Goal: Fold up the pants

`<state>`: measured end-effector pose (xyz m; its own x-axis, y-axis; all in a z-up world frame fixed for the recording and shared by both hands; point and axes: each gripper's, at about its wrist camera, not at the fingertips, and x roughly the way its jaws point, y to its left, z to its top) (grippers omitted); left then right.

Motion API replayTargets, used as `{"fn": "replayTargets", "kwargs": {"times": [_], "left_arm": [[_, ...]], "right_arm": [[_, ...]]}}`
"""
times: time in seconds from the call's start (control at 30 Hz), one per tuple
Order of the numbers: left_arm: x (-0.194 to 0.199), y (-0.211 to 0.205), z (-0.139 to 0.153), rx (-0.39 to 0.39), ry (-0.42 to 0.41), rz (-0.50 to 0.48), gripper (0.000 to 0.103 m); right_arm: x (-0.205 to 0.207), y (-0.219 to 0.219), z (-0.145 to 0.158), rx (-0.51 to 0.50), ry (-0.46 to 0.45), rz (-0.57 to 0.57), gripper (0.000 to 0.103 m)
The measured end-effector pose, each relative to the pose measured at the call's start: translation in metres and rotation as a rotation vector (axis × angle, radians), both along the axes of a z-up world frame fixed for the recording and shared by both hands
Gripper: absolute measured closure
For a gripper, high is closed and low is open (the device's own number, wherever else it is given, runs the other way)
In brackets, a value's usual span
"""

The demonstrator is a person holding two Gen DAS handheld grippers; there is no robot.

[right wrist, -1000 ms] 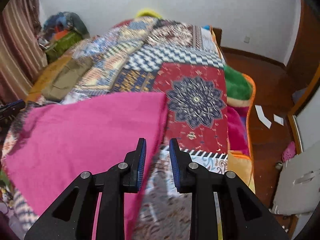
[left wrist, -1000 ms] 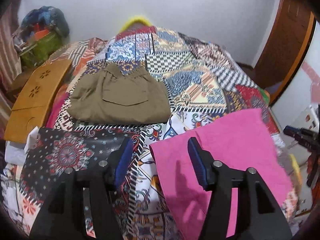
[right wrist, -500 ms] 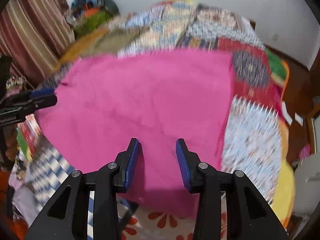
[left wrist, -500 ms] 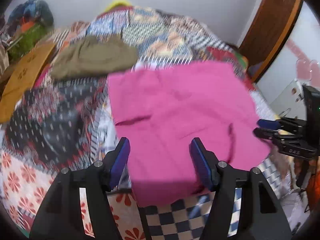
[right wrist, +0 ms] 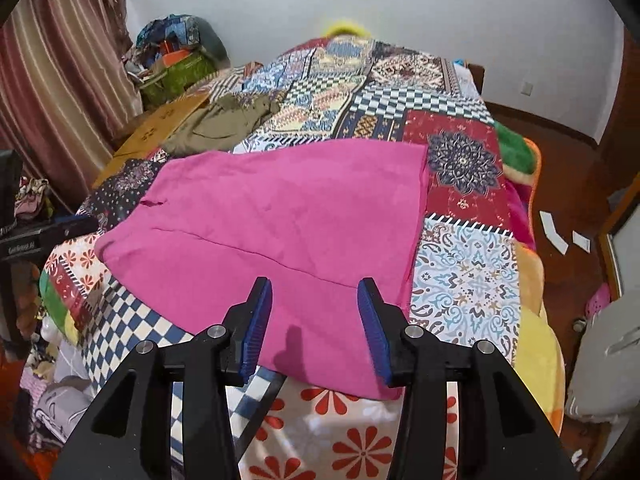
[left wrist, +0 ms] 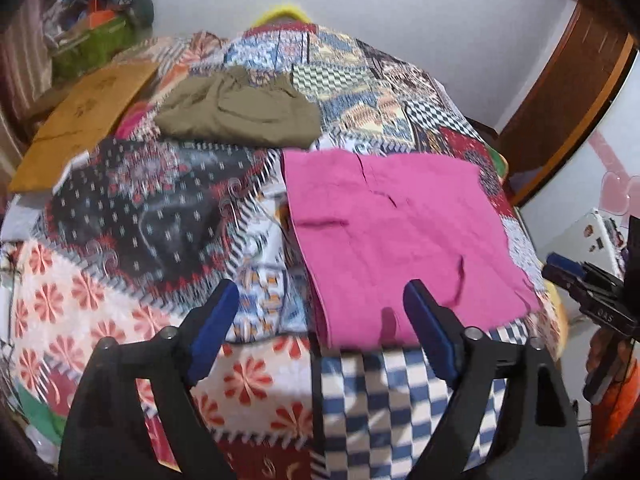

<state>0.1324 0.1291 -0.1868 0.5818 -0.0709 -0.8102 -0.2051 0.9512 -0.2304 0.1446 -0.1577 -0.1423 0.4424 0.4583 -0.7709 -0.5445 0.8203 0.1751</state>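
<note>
Pink pants (left wrist: 396,236) (right wrist: 288,220) lie folded flat on the patchwork bedspread (left wrist: 132,216) (right wrist: 464,264), close to the bed's near edge. My left gripper (left wrist: 322,320) hovers over the pants' near left corner; its jaws are opening wide and its pads press on nothing. My right gripper (right wrist: 316,316) hangs over the pants' near edge; its jaws are opening too and the cloth lies below them, not pinched. The right gripper's tip (left wrist: 576,276) shows at the right edge of the left wrist view.
Folded olive pants (left wrist: 240,114) (right wrist: 218,124) lie farther back on the bed, beside a brown cardboard box (left wrist: 84,116) (right wrist: 160,128). A pile of bags (right wrist: 176,60) sits in the far left corner by striped curtains (right wrist: 56,80). Wooden floor (right wrist: 568,184) lies to the right.
Both grippers have drawn back toward the near edge of the bed and opened wider. The pink pants now lie flat and still ahead of them.
</note>
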Motion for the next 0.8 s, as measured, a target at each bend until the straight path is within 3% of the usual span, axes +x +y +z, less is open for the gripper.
{"fn": "replayTargets", "kwargs": {"times": [0.37,0.57,0.8], "left_arm": [[-0.014,-0.034,-0.026,-0.243,0.061,-0.063,0.014],[-0.001,-0.042,-0.042,-0.302,0.08,-0.055,0.014],[0.012,-0.033,-0.044,-0.394,0.037,-0.023,0.009]], "right_arm": [[-0.014,0.007,0.004,-0.015,-0.049,0.025,0.062],[-0.013,0.015,-0.001,0.001,-0.037,0.031,0.062],[-0.009,0.037,-0.008,-0.01,-0.03,0.072,0.062]]}}
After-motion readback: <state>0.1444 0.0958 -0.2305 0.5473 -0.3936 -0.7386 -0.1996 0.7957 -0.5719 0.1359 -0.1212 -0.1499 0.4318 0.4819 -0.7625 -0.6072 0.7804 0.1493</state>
